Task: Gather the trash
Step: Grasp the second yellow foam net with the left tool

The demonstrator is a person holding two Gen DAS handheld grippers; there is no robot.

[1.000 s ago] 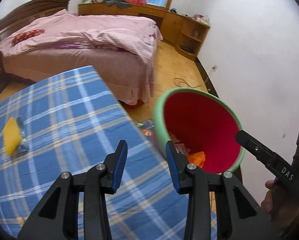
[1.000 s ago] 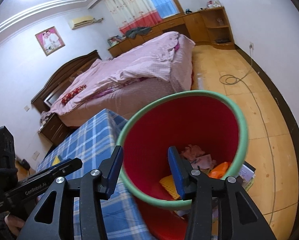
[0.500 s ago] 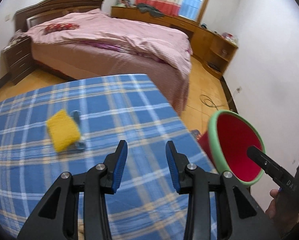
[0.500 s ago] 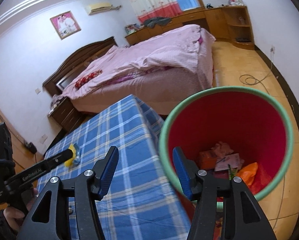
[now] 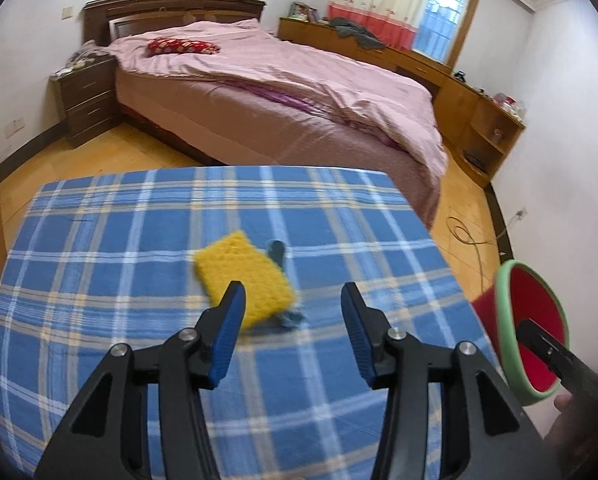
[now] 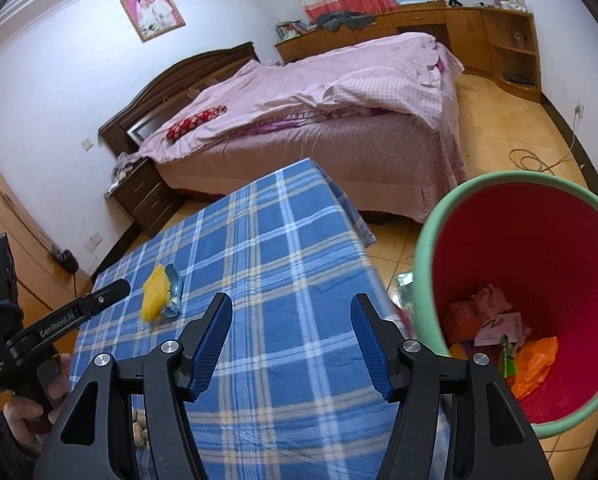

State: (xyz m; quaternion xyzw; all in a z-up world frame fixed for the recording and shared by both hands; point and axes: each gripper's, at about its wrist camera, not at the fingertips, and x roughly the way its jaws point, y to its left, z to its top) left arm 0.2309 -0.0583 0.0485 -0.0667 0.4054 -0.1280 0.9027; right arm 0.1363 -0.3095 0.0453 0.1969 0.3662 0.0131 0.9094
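Left gripper (image 5: 291,324): angled down over plaid tablecloth (image 5: 339,232), jaws apart, just been opening, nothing btwn pads. Right gripper (image 6: 291,340): angled down over same cloth's near edge, jaws apart, just been opening, empty. Left hand (image 6: 31,408): wrapped round its gripper handle.

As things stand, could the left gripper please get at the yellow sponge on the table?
Probably yes. The left gripper is open and empty, the sponge lies just ahead of its fingertips on the table, and nothing stands between them. Only a small blue item lies beside it.
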